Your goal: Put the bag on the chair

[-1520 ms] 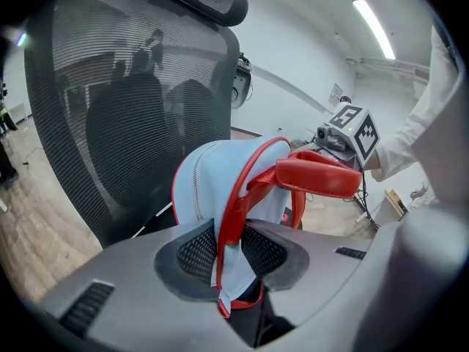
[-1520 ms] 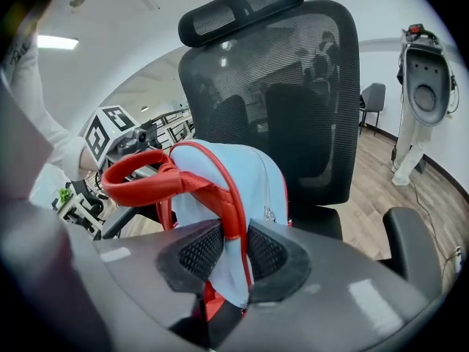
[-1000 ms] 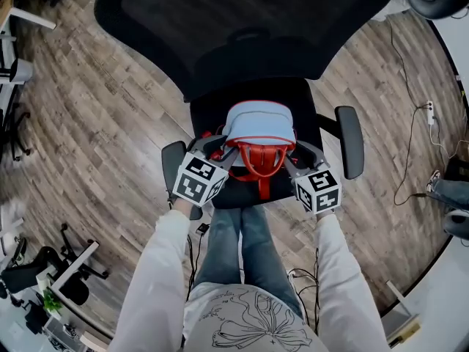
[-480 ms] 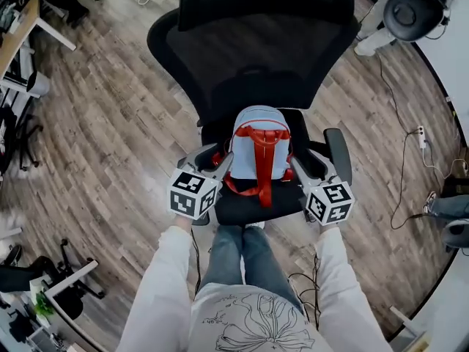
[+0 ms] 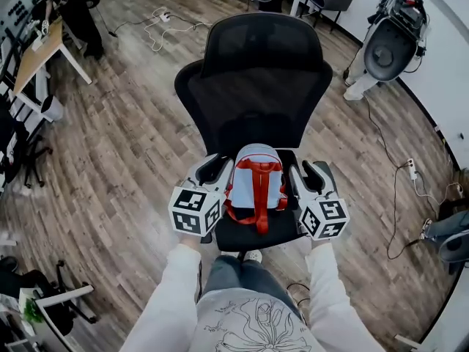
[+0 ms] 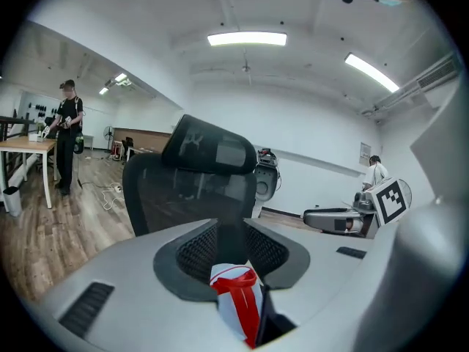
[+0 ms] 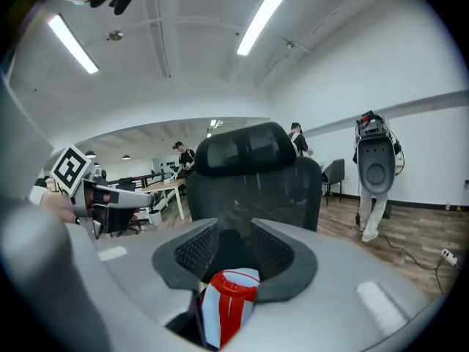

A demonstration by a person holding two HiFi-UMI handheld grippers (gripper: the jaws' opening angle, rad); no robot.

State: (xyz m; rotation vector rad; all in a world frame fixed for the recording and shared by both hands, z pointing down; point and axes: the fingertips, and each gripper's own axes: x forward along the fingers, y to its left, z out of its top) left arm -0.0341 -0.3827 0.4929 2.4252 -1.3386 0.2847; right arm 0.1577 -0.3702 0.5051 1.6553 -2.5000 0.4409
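Observation:
A light blue bag (image 5: pixel 255 184) with red straps stands on the seat (image 5: pixel 253 239) of a black mesh office chair (image 5: pixel 256 86), leaning toward the backrest. My left gripper (image 5: pixel 213 169) is just left of the bag and my right gripper (image 5: pixel 313 174) just right of it, above the armrests. Both sets of jaws are closing with a clear gap left. In the left gripper view the bag (image 6: pixel 238 306) shows low in the gap of the left gripper (image 6: pixel 233 229). The right gripper view shows the bag (image 7: pixel 229 305) below the right gripper (image 7: pixel 233 232). No pad presses on the bag.
Wood floor surrounds the chair. A desk (image 5: pixel 37 53) with a person (image 5: pixel 69 9) beside it stands at the far left. A grey machine (image 5: pixel 392 42) is at the far right, with a cable and power strip (image 5: pixel 412 169) on the floor. My legs are just in front of the seat.
Both grippers have drawn away from the bag's red handle to the bag's sides. The bag now rests on the seat. The view has pulled back and shows the whole chair.

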